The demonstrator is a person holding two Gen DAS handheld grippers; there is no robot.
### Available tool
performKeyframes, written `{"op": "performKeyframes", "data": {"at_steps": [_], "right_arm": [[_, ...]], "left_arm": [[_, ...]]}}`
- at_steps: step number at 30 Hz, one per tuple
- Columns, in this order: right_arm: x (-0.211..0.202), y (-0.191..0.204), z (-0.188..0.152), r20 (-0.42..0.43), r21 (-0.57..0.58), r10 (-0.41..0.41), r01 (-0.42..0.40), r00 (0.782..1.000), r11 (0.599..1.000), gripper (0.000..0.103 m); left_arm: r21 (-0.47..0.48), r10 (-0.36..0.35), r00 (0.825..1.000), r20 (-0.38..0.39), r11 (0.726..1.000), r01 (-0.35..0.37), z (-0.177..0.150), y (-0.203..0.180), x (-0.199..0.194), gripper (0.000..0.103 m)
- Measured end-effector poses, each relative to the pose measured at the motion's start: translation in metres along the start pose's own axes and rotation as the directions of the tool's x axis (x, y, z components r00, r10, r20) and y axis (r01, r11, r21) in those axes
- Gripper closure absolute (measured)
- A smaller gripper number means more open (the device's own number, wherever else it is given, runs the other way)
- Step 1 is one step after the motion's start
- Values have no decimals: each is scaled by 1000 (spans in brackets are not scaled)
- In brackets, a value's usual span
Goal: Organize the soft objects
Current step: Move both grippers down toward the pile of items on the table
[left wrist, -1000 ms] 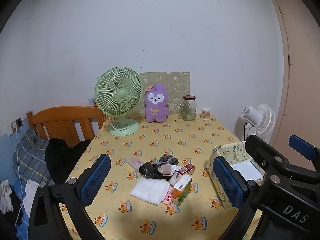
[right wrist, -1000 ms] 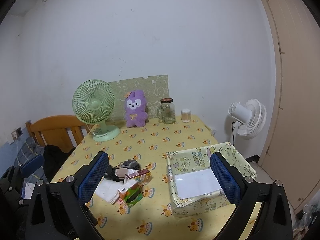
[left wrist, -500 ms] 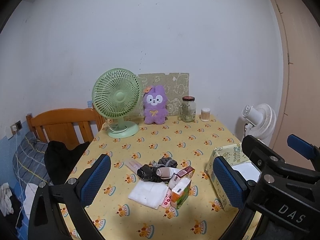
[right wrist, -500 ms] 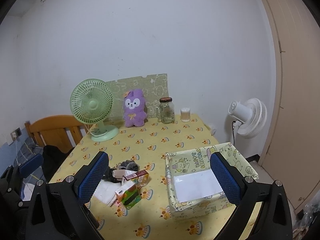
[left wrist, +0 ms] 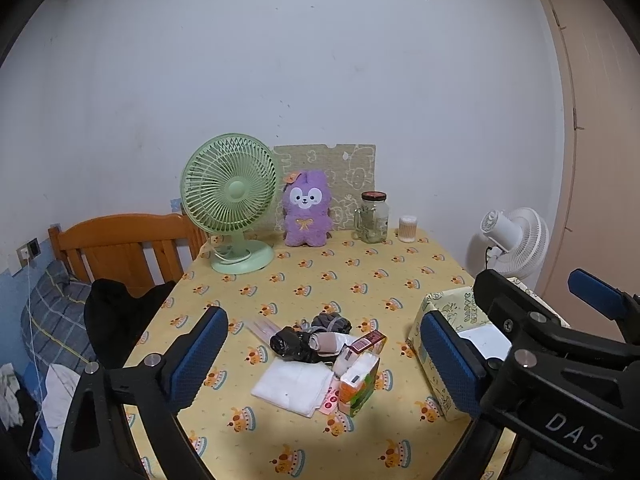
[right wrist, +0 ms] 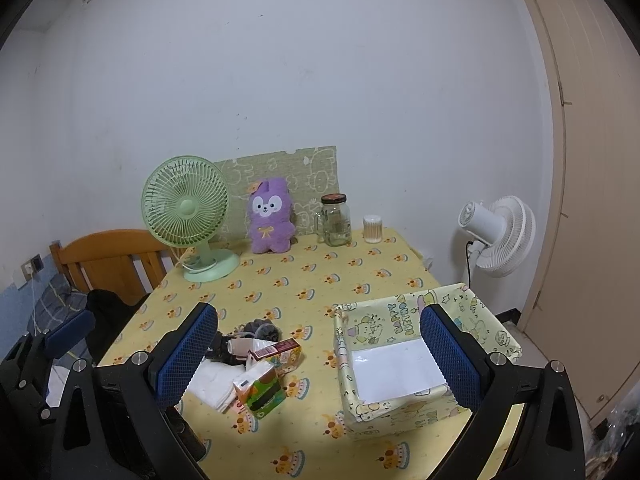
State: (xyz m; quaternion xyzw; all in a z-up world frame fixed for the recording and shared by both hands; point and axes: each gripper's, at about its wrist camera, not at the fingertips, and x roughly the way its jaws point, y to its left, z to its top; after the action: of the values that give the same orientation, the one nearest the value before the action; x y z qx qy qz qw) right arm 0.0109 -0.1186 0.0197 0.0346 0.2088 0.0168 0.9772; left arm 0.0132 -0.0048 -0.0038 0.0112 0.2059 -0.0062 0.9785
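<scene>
A small pile lies on the yellow tablecloth (left wrist: pixel 320 280): a folded white cloth (left wrist: pixel 294 384), a black rolled bundle (left wrist: pixel 296 344), a grey bundle (left wrist: pixel 332 324), a green tissue pack (left wrist: pixel 358 384) and a red carton (left wrist: pixel 366 342). A yellow patterned box (right wrist: pixel 420 360) with a white bottom stands to the right of the pile. A purple plush (left wrist: pixel 306 210) sits by the far wall. My left gripper (left wrist: pixel 326 360) hovers before the pile, its jaws wide and closing, with nothing held. My right gripper (right wrist: pixel 318 360) is open and holds nothing, between pile and box.
At the table's far edge stand a green desk fan (left wrist: pixel 230 200), a glass jar (left wrist: pixel 374 218) and a small white cup (left wrist: pixel 408 229). A wooden chair (left wrist: pixel 124 248) with a black garment (left wrist: pixel 116 320) is at the left. A white floor fan (right wrist: pixel 498 236) and a door (right wrist: pixel 592 200) are at the right.
The left gripper's blue pads have drawn slightly closer together. The view has shifted a little; the objects on the table lie where they were.
</scene>
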Motion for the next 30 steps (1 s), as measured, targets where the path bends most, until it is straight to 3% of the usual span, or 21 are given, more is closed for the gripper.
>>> {"op": "performKeyframes", "data": {"at_steps": [3,17,30], "right_arm": [[5,4,-2,-12,6,20,-20,1000,1000,1],[47,20,-26,-74,5,47,-46,996,999,1],[99,45,-61,-194,-5,86,-89,977,996,6]], "left_arm": [[2,-10,1000,5,1000,10,-3,0,2,13],[-26,3,996,-85,1000,-5,-29,14,44,14],[-18,38,981,-192,999,-43,-61,33,82,16]]}}
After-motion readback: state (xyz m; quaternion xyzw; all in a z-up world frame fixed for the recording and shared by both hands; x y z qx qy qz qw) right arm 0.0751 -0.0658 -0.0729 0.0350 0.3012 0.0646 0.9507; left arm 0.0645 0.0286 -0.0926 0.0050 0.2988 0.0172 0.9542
